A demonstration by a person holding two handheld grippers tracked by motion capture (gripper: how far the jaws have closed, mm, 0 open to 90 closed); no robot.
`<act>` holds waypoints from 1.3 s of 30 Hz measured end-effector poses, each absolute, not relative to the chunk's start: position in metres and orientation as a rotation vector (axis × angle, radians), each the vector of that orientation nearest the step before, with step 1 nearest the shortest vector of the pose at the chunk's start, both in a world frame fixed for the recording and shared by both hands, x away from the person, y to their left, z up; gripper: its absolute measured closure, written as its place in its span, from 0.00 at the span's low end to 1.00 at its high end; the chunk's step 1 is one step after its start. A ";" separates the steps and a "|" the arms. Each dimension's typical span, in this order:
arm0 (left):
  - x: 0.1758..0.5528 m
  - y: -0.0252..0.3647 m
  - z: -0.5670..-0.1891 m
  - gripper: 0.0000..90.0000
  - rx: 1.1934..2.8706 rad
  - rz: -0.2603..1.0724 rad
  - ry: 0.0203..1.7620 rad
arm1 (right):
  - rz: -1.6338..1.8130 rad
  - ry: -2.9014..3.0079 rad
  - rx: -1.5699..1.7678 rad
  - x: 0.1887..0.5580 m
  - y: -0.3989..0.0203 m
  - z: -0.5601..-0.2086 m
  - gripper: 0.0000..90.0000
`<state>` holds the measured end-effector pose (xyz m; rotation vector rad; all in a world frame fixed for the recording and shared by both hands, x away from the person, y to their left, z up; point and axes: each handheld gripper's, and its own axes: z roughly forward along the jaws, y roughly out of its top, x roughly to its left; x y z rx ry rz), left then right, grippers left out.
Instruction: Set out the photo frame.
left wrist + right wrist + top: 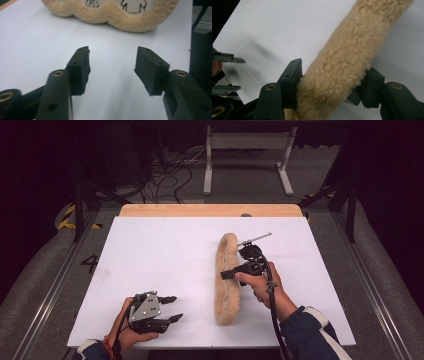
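The right gripper (329, 85) has its 2 jaws closed on the fleece pad (347, 62), one on each side of the woolly edge, and the pile bulges between them. In the high view this gripper (231, 272) meets the pad (227, 280) about halfway along its length, reaching in from the pad's right. The pad is a long tan piece lying lengthwise on the white table (165, 250), right of centre, running from near the front edge toward the back.

The left gripper (112, 65) is wide open and holds nothing. It hovers low over bare table, its jaws aimed at the pad's scalloped rim (112, 17), which lies a little way ahead. In the high view it (170, 309) sits near the front left, well apart from the pad.

This looks like the grasp step: 1 side is secured, the other not yet. The next move likely calls for the left gripper to travel right, reach the near rim and close there, so both can lift or turn the soft, floppy pad without it sagging.
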<state>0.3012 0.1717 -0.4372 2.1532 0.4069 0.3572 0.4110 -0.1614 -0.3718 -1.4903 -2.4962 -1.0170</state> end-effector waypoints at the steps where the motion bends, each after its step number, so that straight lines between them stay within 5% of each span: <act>1: 0.302 0.176 -0.439 0.39 2.153 0.363 0.435 | -1.018 -2.498 -1.490 0.411 -0.162 -0.371 0.50; 5: 0.303 0.187 -0.449 0.22 2.176 0.422 0.540 | -1.011 -2.531 -1.461 0.409 -0.163 -0.369 0.56; 9: 0.304 0.202 -0.452 0.17 2.155 0.417 0.643 | -0.999 -2.552 -1.446 0.409 -0.163 -0.367 0.59; 20: 0.303 0.218 -0.456 0.17 2.151 0.433 0.707 | -0.953 -2.611 -1.416 0.413 -0.152 -0.368 0.56; 27: 0.303 0.214 -0.455 0.18 2.129 0.398 0.698 | -0.949 -2.659 -1.411 0.411 -0.155 -0.363 0.69; 39: 0.304 0.216 -0.454 0.18 2.110 0.365 0.697 | -0.878 -2.831 -1.156 0.409 -0.139 -0.355 0.73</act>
